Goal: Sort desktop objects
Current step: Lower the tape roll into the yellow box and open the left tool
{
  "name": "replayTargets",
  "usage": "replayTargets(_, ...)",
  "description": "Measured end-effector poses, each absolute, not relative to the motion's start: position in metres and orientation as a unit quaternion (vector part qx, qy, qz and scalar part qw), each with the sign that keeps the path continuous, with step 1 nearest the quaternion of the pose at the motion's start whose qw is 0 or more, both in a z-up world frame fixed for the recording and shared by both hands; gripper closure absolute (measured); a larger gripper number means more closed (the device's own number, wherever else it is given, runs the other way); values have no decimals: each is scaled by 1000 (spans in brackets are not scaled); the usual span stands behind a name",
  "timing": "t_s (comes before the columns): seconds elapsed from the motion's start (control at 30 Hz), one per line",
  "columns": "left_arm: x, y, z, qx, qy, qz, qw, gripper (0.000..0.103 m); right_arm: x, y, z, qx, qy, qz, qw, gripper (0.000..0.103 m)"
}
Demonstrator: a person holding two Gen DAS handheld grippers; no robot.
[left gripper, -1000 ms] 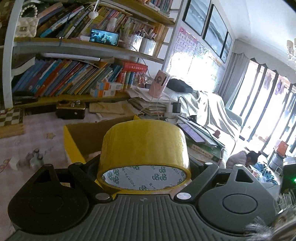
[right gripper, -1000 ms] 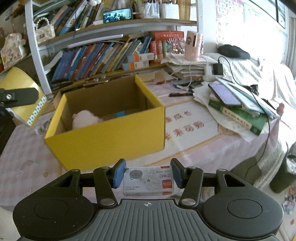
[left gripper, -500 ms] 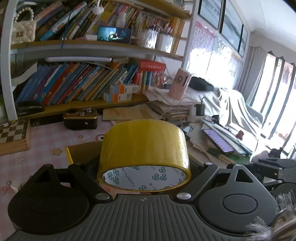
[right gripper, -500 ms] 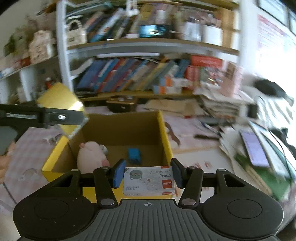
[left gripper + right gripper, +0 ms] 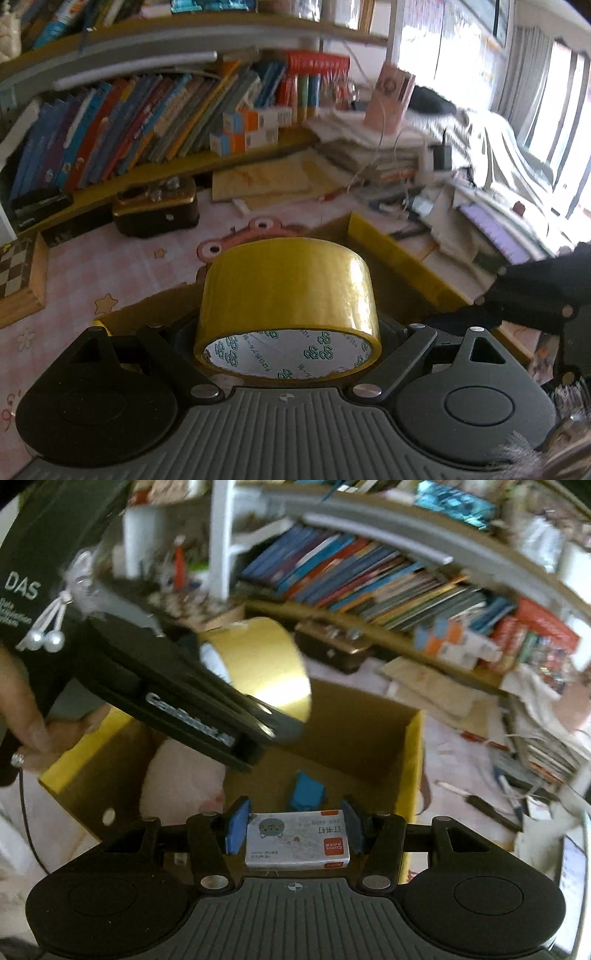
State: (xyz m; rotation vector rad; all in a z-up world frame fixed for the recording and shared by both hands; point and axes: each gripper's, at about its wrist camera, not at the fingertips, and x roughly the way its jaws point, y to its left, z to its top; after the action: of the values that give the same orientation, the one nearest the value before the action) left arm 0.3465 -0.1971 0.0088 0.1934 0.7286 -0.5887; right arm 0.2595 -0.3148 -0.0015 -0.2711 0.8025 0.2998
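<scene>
Between our left claw's (image 5: 288,325) jaws sits the wide yellow roll of packing tape (image 5: 288,295), and below and ahead of it lies the open yellow cardboard box (image 5: 399,258). Between our right claw's (image 5: 293,832) jaws sits the small white staple box (image 5: 297,843). Ahead of that claw, inside the cardboard box, lie a small blue block (image 5: 306,794) and, to its left, a pink plush toy (image 5: 181,779). Beyond the box stands the dark brown case (image 5: 155,210), with the long bookshelf of upright books (image 5: 147,122) behind it.
</scene>
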Motion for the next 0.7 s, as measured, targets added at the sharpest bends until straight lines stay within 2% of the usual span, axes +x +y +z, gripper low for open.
replayTargets(0.27,361,-211,-13,125,393,-275,868,14,280,-308,-27,-176,435,183,864,50)
replayTargets(0.47,359,-212,-14,131,388,-274,870,12,284,-304,-32,-174,446,195,856,49)
replayTargets(0.53,357,-211,-10,125,376,-277,876,8,284,-306,-33,-170,447,196,856,48)
replayTargets(0.63,353,-207,0,118,356,-272,886,5,286,-307,-32,-164,442,195,860,44)
replayTargets(0.7,348,-203,9,111,341,-267,894,4,285,-308,-27,-155,435,193,866,38)
